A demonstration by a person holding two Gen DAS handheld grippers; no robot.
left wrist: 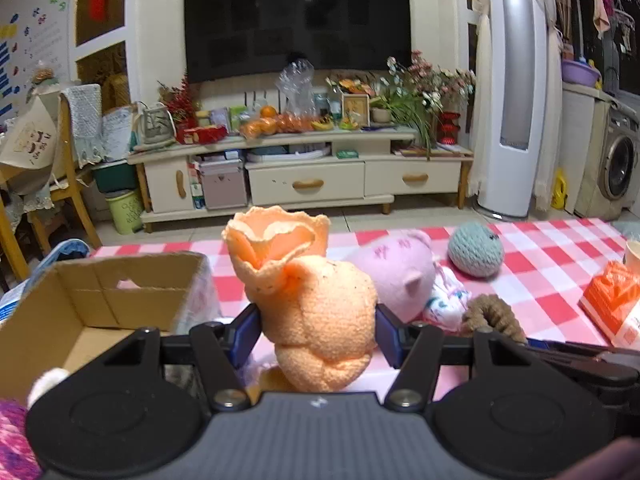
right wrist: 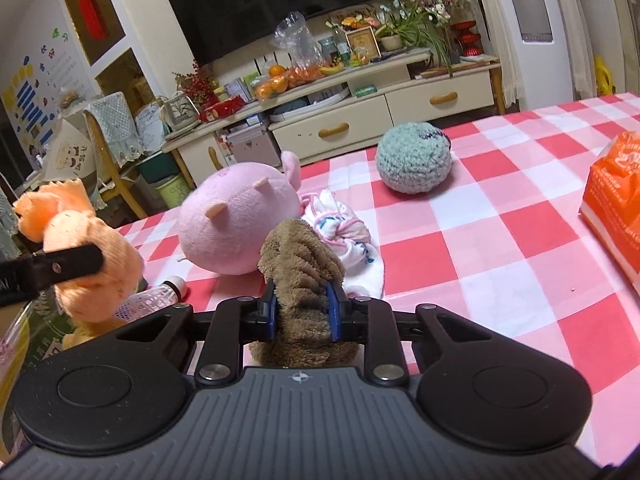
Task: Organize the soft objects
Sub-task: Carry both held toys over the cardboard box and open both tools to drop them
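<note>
My left gripper [left wrist: 318, 330] is shut on an orange knitted toy [left wrist: 320, 312], held up off the checked tablecloth [left wrist: 552, 272]; the same orange toy [right wrist: 92, 248] shows at the left of the right wrist view with a black finger across it. My right gripper [right wrist: 303, 308] is shut on a brown fuzzy toy [right wrist: 300, 264], its blue pads pressed into the pile. A pink plush pig [right wrist: 236, 220] lies just behind, a white printed cloth [right wrist: 348, 236] beside it, and a blue-grey crocheted ball [right wrist: 414, 158] farther back. The open cardboard box [left wrist: 80, 312] sits left of the left gripper.
An orange packet [right wrist: 616, 204] lies at the table's right edge. A clear plastic bottle [right wrist: 156, 296] lies near the orange toy. A pink knitted item [left wrist: 14, 440] and a white fluffy bit sit at the lower left. Beyond the table stand a TV cabinet [left wrist: 304, 176] and a wooden chair [left wrist: 68, 184].
</note>
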